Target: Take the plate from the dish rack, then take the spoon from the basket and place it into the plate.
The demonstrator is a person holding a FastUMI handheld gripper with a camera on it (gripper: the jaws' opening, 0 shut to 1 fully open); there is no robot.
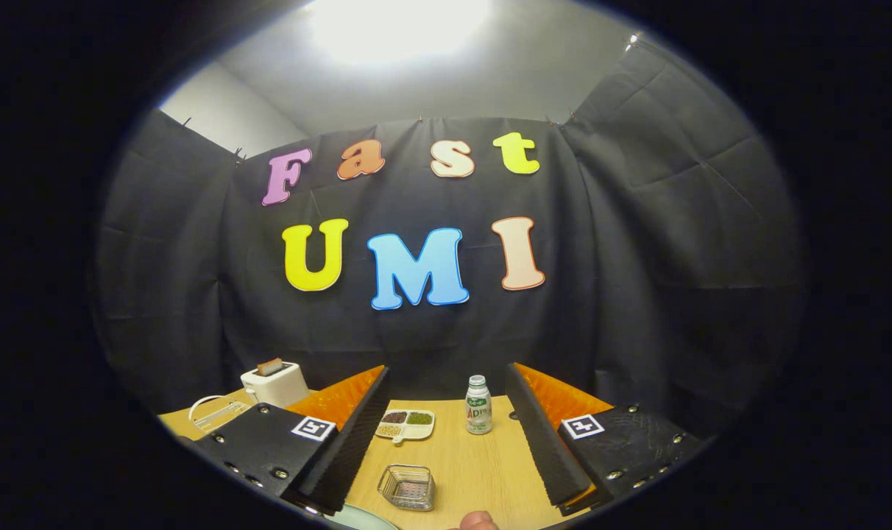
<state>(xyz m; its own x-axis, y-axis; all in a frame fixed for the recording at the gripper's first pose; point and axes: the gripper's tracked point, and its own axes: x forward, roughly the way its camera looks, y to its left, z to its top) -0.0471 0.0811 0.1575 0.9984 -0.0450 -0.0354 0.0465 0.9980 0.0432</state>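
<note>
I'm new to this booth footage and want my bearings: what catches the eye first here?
The open gripper frames a wooden table, its fingers wide apart and holding nothing. Between them stand a small bottle, a divided snack tray and, nearer, a wire basket. Beyond the left finger sit a white toaster and a wire dish rack.

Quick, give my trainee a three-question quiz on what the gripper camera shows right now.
1. True or false: the gripper is open with nothing between its fingers.
2. What stands nearer the right finger: A) small white-capped drink bottle B) white toaster?
3. Fill in: the small wire mesh basket sits on the ______ wooden table.

Key: 1 true; 2 A; 3 light.
</note>
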